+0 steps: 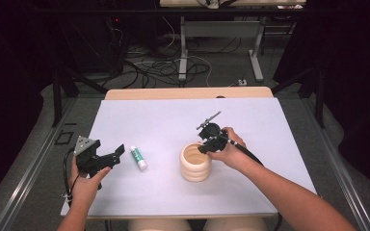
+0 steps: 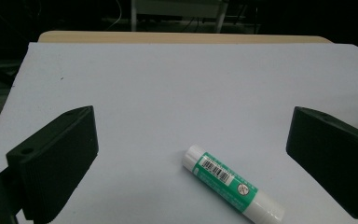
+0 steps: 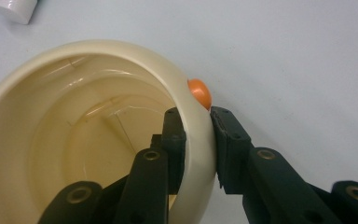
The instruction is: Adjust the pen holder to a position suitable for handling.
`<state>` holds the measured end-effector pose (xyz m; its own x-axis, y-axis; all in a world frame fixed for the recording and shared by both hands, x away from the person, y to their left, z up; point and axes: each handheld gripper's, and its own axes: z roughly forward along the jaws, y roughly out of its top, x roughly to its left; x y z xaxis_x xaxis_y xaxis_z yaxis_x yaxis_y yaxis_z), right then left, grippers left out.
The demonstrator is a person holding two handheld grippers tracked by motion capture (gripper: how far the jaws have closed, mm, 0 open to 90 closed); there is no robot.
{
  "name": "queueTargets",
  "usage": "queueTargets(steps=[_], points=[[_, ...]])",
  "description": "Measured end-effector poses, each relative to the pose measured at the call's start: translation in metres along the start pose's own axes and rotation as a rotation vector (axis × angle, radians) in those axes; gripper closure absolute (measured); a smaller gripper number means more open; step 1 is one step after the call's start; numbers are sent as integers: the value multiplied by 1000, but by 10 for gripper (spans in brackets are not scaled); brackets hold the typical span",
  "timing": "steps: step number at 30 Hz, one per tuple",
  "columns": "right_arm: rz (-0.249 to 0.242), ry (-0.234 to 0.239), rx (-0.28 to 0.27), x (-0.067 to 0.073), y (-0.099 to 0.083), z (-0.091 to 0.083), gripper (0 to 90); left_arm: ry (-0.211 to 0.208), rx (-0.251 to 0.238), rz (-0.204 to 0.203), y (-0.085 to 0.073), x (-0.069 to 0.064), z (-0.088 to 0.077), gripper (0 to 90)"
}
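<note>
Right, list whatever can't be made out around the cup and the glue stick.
- Cream cup: its near side is cut off by the right gripper view's bottom edge.
- Orange thing: mostly hidden behind the cup's rim; what it is can't be told.
- Glue stick: label print too small to read.
- Right gripper: in the high view, the hand hides its jaws.

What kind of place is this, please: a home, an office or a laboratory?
Most likely a laboratory or recording workspace. A white sheet covers the wooden table, loose cables trail over the floor behind it, and dark curtains close in the sides.
</note>
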<state>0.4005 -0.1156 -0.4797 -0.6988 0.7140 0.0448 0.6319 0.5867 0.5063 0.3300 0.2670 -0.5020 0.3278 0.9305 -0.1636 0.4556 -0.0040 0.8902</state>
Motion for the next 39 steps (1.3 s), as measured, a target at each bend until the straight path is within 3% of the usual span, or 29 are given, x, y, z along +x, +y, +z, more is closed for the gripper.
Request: queueTargets(steps=[6,8,11,12,13,14,18,27,31,39], points=[[1,7,-38,2,0,1,670,0,-1,-1,0,0,0,21],[-5,7,-21,1,0,-2,638,1,-1,-2,0,0,0,21],[-3,13,-49,1,-1,-4,584,1,-1,-2,0,0,0,21],[-6,13,-30,1,0,-7,564,1,-1,-2,0,0,0,21],[4,23,-101,1,-2,-4,544,1,-1,-2,0,0,0,21],[1,25,-67,1,-1,-8,531,1,0,0,0,0,0,21],[1,40,-106,1,-3,-15,469,0,3,1,0,0,0,21],[-10,64,-235,1,-9,-39,368,1,10,-1,0,-2,1,21],[-23,44,-301,-1,-15,-48,339,3,12,-6,0,-3,1,21],[41,48,-369,-8,-27,-56,273,-6,7,-8,2,-5,1,21]])
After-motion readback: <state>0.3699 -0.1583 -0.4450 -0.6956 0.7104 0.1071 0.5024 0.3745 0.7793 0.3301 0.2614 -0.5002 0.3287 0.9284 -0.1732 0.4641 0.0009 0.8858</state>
